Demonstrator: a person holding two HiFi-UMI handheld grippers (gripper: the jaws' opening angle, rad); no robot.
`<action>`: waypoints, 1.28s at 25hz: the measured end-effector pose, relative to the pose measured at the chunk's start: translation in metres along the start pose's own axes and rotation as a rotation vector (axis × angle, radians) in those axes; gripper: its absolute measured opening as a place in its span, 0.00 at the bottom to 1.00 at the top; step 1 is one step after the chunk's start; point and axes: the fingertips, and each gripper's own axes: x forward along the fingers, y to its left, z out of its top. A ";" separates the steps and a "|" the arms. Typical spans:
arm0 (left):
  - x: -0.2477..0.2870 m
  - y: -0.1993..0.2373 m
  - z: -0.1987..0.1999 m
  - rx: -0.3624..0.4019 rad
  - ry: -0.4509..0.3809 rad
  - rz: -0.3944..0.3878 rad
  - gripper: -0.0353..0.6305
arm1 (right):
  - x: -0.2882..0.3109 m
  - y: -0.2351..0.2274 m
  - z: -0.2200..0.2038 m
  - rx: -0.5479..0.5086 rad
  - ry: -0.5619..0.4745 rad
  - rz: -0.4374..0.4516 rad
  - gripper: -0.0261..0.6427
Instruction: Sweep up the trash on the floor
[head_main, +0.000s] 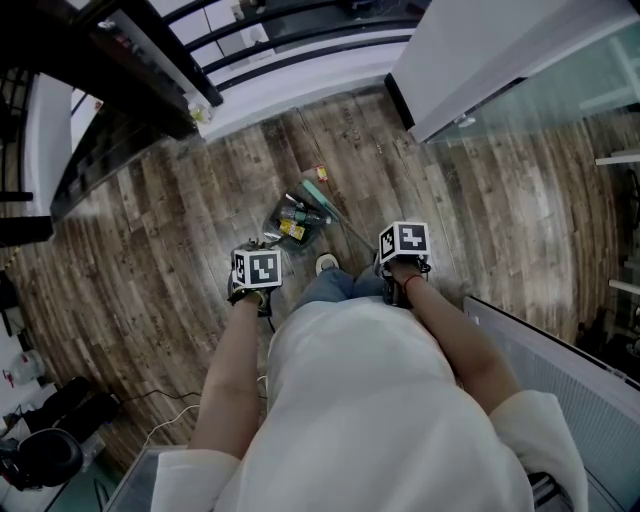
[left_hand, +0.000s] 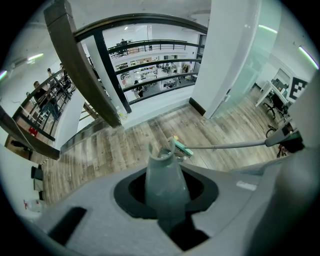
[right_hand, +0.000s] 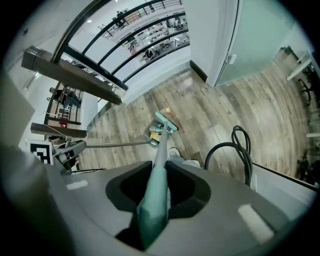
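Our left gripper (left_hand: 167, 197) is clamped on the dustpan (head_main: 283, 215) handle, and we should keep the pan's lip flat on the floor (head_main: 180, 240). Most trash (head_main: 292, 228) lies in the pan, with one scrap (head_main: 321, 172) just beyond the broom (head_main: 316, 192). Our right gripper (right_hand: 156, 195), clenched on the broom handle, should reach past the scrap and draw it back in short strokes.

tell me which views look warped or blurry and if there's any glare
Head view: wide-angle, wooden floor planks bow toward the edges, pale sheen at left, dustpan sharp. Left gripper view: fisheye circle with dark corners, dustpan handle close to the lens is soft. Right gripper view: same fisheye, broom handle blurred up close, broom head crisp.
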 end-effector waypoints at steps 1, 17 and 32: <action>0.000 -0.001 -0.001 0.000 -0.001 0.000 0.19 | -0.001 -0.001 0.001 0.004 -0.008 0.000 0.18; 0.000 -0.002 0.002 -0.002 -0.001 0.004 0.19 | -0.008 -0.001 0.065 0.059 -0.111 -0.058 0.18; 0.003 0.000 0.007 0.000 0.014 0.016 0.19 | 0.000 -0.006 0.133 -0.042 -0.105 -0.138 0.18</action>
